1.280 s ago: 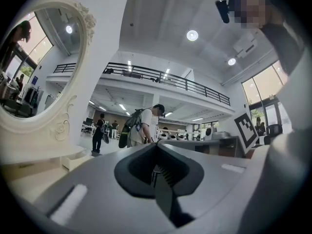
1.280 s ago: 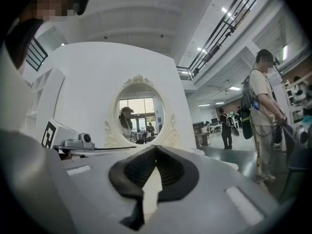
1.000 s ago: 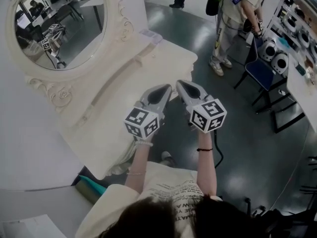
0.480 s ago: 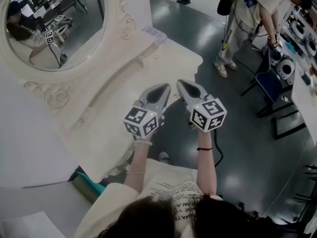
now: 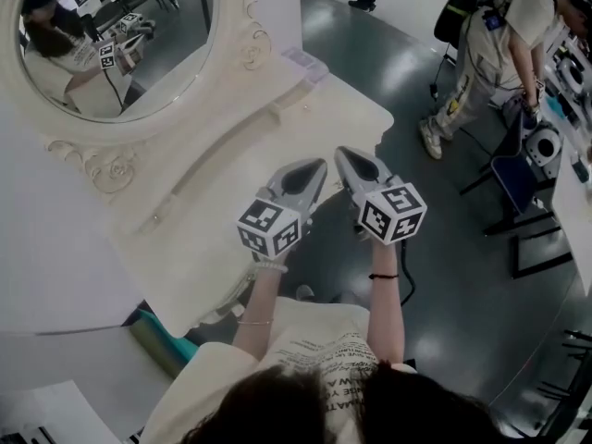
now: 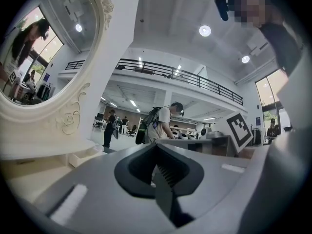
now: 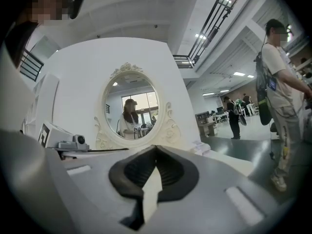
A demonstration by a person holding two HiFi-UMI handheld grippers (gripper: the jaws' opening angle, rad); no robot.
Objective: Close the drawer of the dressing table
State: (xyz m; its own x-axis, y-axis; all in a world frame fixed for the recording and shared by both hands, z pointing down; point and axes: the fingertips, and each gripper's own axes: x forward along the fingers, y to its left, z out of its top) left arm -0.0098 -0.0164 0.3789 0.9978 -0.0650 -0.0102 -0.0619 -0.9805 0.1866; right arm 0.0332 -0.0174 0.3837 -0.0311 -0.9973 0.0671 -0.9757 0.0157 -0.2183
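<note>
A person is holding 2 grippers side by side, both forearms reaching forward and both tools pointing level, their marker cubes point(image 5: 268, 228) facing back toward the head camera. The left gripper point(image 5: 317, 166) is hanging above the front edge of the cream dressing table point(image 5: 213, 211). The right gripper point(image 5: 344, 154) is riding just beside it, over the dark floor point(image 5: 444, 276) off the table's corner. Both pairs of jaws are pressing together at the tips, with nothing between them.

An oval mirror point(image 5: 116, 40) in a carved frame is standing ahead and to the left of the jaws, reflecting a person with the 2 cubes. A bystander point(image 5: 504, 44) wearing a backpack is standing ahead and to the right of the jaws, well apart from them, near a blue chair point(image 5: 513, 178).

In the left gripper view, what looks like the drawer point(image 6: 84, 156) is showing ahead and to the left of the jaws. It is jutting a little from the low ledge point(image 5: 231, 141) under the mirror, and it is well apart from the tips. The head view is not showing the drawer clearly enough to pick out. Neither gripper is touching the table.
</note>
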